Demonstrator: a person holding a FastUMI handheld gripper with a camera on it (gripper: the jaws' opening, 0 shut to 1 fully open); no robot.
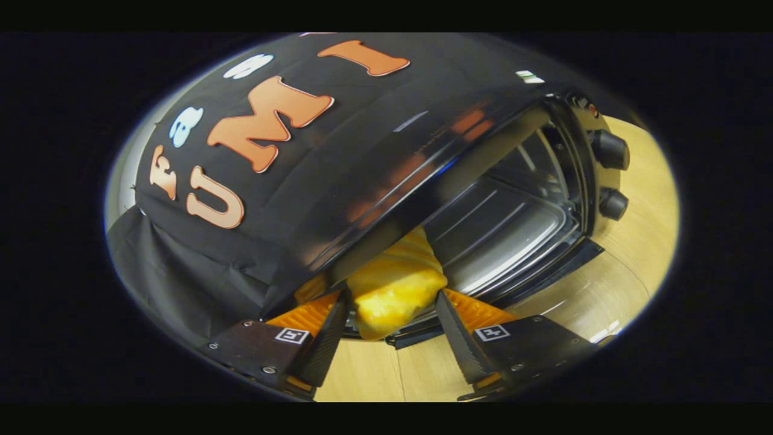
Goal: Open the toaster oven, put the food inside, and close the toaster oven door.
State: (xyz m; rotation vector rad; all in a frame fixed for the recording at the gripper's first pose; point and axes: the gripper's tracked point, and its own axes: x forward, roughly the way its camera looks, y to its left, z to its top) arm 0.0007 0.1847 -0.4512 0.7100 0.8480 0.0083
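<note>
My gripper (392, 297) is shut on a yellow, bread-like piece of food (395, 289), with one finger pressing on each side of it. Just ahead stands the black toaster oven (386, 175) with its door (543, 275) dropped open. The whole scene looks tilted in the gripper view. The food's far end reaches the lower front corner of the oven's mouth, above the door's edge. Beyond the food I see the silvery inside of the oven with a metal tray (507, 235) and wire rack.
Two black knobs (610, 150) (613, 203) sit on the oven's control side, past the opening. The oven stands on a light wooden table (634, 241), which also shows below my fingers. Black cloth hangs behind and beside the oven.
</note>
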